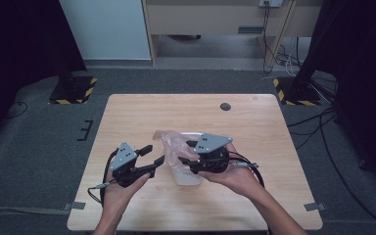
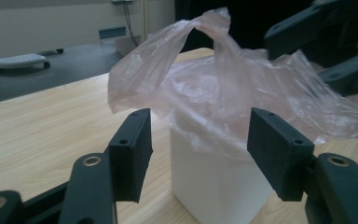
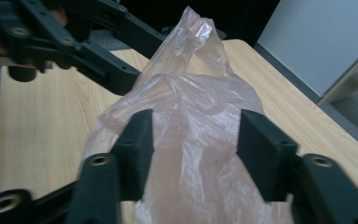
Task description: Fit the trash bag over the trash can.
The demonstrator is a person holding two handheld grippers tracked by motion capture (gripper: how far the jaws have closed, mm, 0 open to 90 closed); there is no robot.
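Two things could go wrong here, as I judge it. First, the white bin (image 1: 188, 174), light and standing free near the front middle of the counter (image 1: 127, 112), could tip or slide if the thin pink plastic bag (image 1: 172, 143) draped in and over its mouth gets tugged from one side only. Second, the film itself could tear or slip, since it is loose, crumpled and bunched up high above the rim.

Both sets of tongs are spread apart and hold nothing. The left tongs (image 1: 152, 154) sit just beside the bin, its jaws framing the bin's corner in the left gripper view. The right tongs (image 1: 190, 147) hover over the bag from the other side, film lying between its open jaws without being pinched.

Around this, the room has grey carpet (image 1: 34, 147), dark curtains at both sides, and a pale wall panel behind. Two black stand bases with yellow-striped edges (image 1: 73, 90) flank the far corners, and cables (image 1: 318, 122) trail across the floor at the right. The counter is light wood, with a small dark round disc (image 1: 225, 106) near its far edge.
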